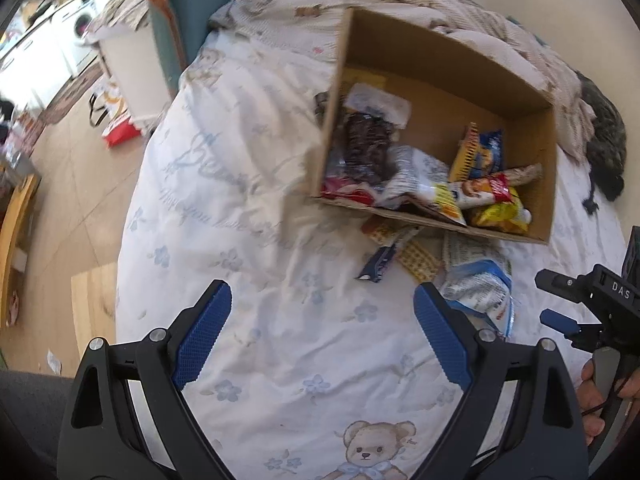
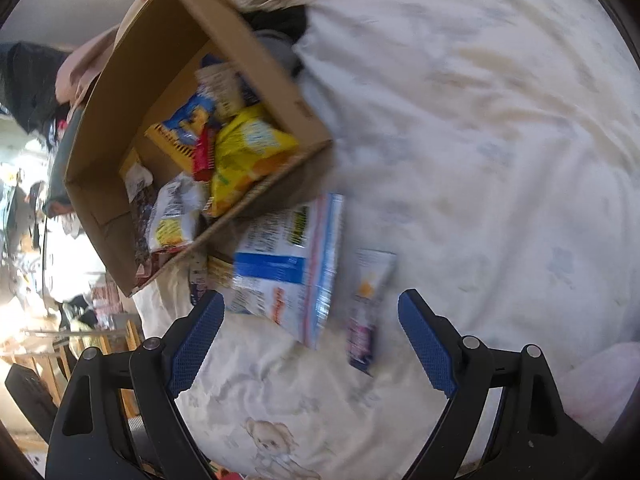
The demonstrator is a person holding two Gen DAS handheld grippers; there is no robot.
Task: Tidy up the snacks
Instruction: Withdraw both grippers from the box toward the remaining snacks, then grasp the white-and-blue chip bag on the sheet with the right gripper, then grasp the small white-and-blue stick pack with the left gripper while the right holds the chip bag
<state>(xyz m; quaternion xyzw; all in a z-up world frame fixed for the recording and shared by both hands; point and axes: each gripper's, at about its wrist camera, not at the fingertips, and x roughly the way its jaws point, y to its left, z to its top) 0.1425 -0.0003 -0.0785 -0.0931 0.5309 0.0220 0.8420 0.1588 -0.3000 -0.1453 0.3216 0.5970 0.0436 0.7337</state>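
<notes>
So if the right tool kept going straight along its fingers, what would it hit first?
Most likely the large blue-and-white snack bag lying on the quilt just ahead of the open right tool, with the slim packet beside it. Blur leaves depth uncertain.

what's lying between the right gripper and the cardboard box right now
In the right wrist view, a blue-and-white zip bag and a slim packet lie on the bedspread between the open right gripper and the cardboard box.
</notes>
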